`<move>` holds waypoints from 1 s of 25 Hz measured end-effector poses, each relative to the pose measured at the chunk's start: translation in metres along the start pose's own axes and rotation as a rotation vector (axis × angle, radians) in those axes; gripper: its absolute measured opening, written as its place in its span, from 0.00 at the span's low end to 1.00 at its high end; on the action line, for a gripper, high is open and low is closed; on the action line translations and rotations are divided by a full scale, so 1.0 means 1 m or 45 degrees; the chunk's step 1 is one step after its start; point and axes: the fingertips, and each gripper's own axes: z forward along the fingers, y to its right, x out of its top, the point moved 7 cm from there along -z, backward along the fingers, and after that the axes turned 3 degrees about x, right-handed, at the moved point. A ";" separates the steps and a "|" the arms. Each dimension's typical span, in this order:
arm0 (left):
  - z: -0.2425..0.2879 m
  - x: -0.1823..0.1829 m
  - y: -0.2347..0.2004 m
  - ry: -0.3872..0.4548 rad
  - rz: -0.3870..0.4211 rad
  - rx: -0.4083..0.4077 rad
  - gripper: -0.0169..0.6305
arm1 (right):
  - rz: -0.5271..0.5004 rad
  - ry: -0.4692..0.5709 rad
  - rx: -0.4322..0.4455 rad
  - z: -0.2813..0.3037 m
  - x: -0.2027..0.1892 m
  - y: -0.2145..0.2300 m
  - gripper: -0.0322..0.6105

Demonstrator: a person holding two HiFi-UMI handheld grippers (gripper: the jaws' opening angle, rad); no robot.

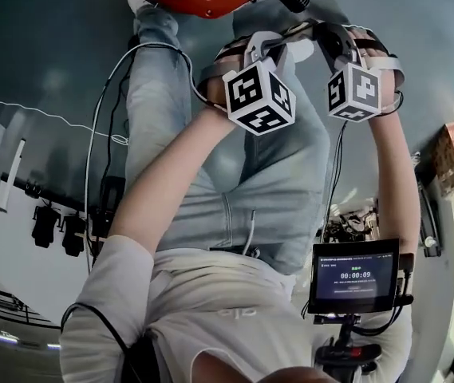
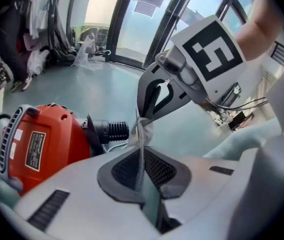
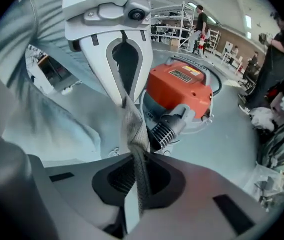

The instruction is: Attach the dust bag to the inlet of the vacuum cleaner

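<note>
Dust bag (image 3: 135, 126) cloth is hanging in the air, pulled thin between our two tools. We are squeezing it with our right hand-held gripper (image 3: 134, 186). Its jaws are pressing together on the grey, netted cloth, with no gap showing. We are squeezing the same cloth with our left hand-held gripper (image 2: 142, 184) too, and its jaws are also pressing tight on it. The two tips are facing each other, very near, with only a short strip of bag running between them.

Our legs in blue jeans (image 1: 274, 182) are showing under our arms, and a small screen (image 1: 353, 276) is glowing by our right side.

Just past the bag, the black ribbed inlet (image 3: 170, 125) is pointing toward it. We cannot tell if they are touching. Behind the inlet, the round orange vacuum cleaner (image 3: 179, 86) is sitting on the grey floor (image 3: 221, 149).

Far off, people (image 3: 200, 21) are standing by some shelves, and light is coming in through tall windows (image 2: 132, 24).
</note>
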 end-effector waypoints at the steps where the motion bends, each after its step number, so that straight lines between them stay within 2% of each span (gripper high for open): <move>1: 0.003 0.004 -0.002 0.016 -0.001 0.071 0.07 | -0.027 -0.001 -0.058 0.002 -0.003 0.005 0.09; 5: 0.008 0.020 -0.009 0.087 -0.024 0.310 0.07 | -0.130 -0.001 -0.264 0.001 -0.008 0.030 0.09; 9: 0.006 0.022 -0.008 0.134 -0.080 0.425 0.07 | -0.227 0.042 -0.326 0.002 -0.005 0.044 0.09; 12: 0.006 0.019 -0.007 0.160 -0.141 0.429 0.07 | -0.282 0.074 -0.288 0.007 -0.001 0.051 0.09; 15: -0.002 0.023 -0.003 0.112 -0.165 0.383 0.07 | -0.352 0.098 -0.236 0.010 0.001 0.049 0.09; 17: -0.012 0.026 0.001 0.075 -0.169 0.366 0.07 | -0.367 0.111 -0.247 0.005 0.003 0.044 0.09; 20: -0.017 0.030 0.006 0.055 -0.123 0.379 0.07 | -0.300 0.137 -0.265 0.008 -0.006 0.032 0.09; 25: -0.008 0.031 -0.007 0.088 0.120 0.449 0.07 | -0.194 0.114 -0.256 0.021 -0.014 0.031 0.09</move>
